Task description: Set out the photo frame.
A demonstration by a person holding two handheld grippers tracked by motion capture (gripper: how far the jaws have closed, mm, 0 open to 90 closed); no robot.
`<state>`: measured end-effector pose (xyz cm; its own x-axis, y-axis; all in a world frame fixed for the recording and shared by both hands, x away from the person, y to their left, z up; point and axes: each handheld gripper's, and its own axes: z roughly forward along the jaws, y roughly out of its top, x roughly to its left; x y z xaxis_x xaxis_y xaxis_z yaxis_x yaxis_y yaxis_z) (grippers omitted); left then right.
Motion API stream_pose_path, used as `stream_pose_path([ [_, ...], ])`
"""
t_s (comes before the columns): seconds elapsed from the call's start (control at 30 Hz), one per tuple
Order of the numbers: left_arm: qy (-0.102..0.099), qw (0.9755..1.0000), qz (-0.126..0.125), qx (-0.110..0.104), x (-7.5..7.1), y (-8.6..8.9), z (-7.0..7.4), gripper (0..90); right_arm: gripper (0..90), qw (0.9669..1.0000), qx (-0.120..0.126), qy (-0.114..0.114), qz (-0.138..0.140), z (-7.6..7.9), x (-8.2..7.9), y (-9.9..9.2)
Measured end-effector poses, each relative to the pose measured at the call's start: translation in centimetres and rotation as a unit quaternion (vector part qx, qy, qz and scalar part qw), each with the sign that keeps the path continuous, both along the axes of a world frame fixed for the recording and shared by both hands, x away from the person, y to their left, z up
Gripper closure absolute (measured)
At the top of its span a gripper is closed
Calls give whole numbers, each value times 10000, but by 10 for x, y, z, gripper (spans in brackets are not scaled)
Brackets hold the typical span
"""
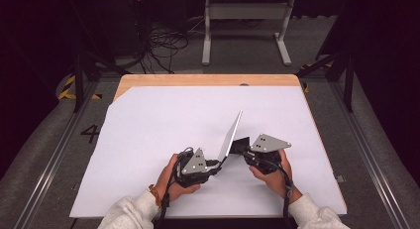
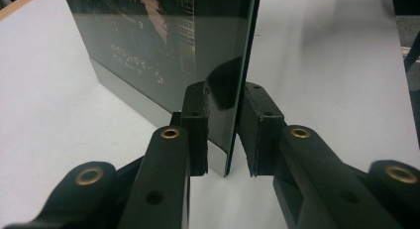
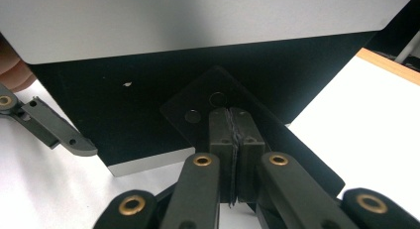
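A thin photo frame [image 1: 231, 136] with a silver back and dark glass front stands tilted on the white sheet [image 1: 148, 130]. In the left gripper view its glossy face [image 2: 163, 40] rises edge-on between my jaws. My left gripper [image 1: 217, 162] [image 2: 223, 135] is shut on the frame's lower near edge. A black easel stand flap [image 1: 241, 143] [image 3: 195, 107] sticks out from the frame's back [image 3: 198, 16]. My right gripper [image 1: 243, 149] [image 3: 231, 135] is shut on that flap, pads pressed together. One left-gripper finger [image 3: 49, 127] shows in the right gripper view.
The white sheet covers a wooden table [image 1: 208, 80] whose far edge shows. Beyond it on the floor stand a grey metal rack [image 1: 245, 28] and loose cables [image 1: 166, 43]. A rail [image 1: 54, 154] runs along the table's left side.
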<state>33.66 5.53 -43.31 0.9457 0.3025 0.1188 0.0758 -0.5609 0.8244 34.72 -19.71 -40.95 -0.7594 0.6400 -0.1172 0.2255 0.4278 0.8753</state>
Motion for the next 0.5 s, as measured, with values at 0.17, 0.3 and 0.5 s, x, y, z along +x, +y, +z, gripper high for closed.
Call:
stream_pose_path([
  [0.17, -22, 10000, 6, 7, 0, -3, 0, 734, 886, 10000, -71, -9, -12, -1, 0, -1],
  [0.3, -55, 10000, 18, 10, -1, -4, 0, 732, 864, 9999, -151, 23, 23, -2, -2, 0],
  [0.5, -84, 10000, -41, 16, -1, -2, 0, 742, 812, 9998, -184, 74, 54, -5, -8, -4],
])
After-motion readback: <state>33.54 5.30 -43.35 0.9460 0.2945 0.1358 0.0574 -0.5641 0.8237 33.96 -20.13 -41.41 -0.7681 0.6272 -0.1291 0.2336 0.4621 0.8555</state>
